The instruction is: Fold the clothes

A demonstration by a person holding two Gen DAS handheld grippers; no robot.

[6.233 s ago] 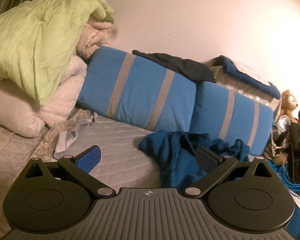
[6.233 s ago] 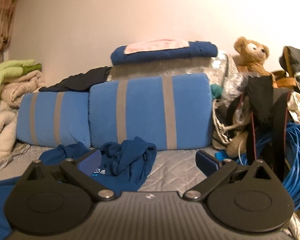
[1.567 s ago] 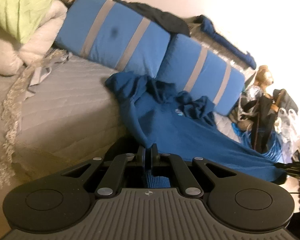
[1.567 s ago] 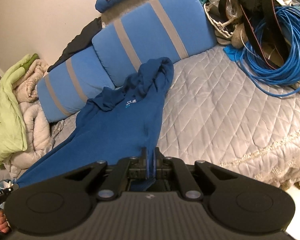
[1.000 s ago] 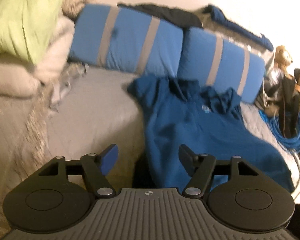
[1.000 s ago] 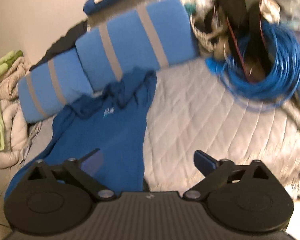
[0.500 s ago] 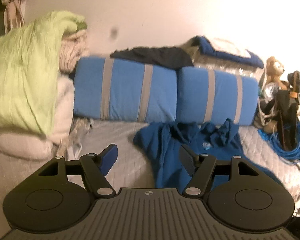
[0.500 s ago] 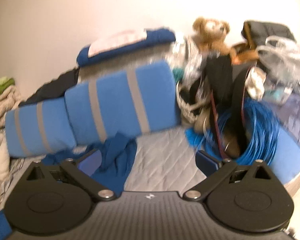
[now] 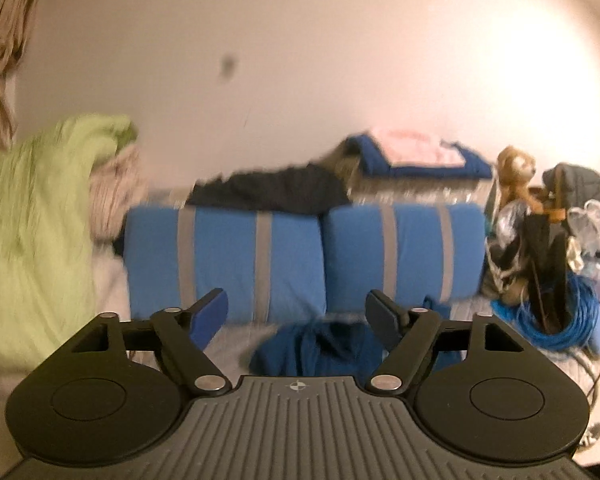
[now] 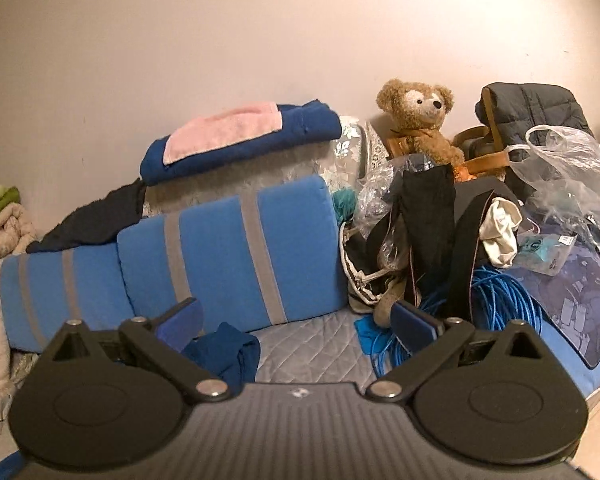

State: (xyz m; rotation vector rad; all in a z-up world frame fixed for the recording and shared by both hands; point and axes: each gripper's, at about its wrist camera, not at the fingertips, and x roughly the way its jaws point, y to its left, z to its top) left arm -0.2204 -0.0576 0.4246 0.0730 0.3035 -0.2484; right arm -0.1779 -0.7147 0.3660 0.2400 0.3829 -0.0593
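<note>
While both grippers hang above the near edge of the bed (image 10: 316, 344), the count runs thus, each place given against the striped blue cushions (image 10: 228, 256): cushions, two, side by side along the wall; blue sweatshirt (image 9: 320, 346), one, crumpled on the grey quilt just in front of the cushions, touched by neither gripper; black garment (image 9: 268, 194), one, draped over the cushions' top; folded blue blanket (image 10: 240, 140) with a pink cloth on it, one, behind and above the cushions; teddy bear (image 10: 418, 120), one, to their right, sitting above a heap of bags and straps; blue cable coil (image 10: 496, 300), one, at the foot of that heap; clear plastic bag (image 10: 568, 160), one, further right; green quilt (image 9: 36, 220), one, on piled bedding left of the cushions.

Left gripper (image 9: 298, 316): pointing slightly downward toward the cushions, fingers wide and spreading further, nothing between them; view blurred.

Right gripper (image 10: 296, 326): likewise tilted slightly down, fingers wide apart, empty, the sweatshirt's edge showing beyond its left finger.
</note>
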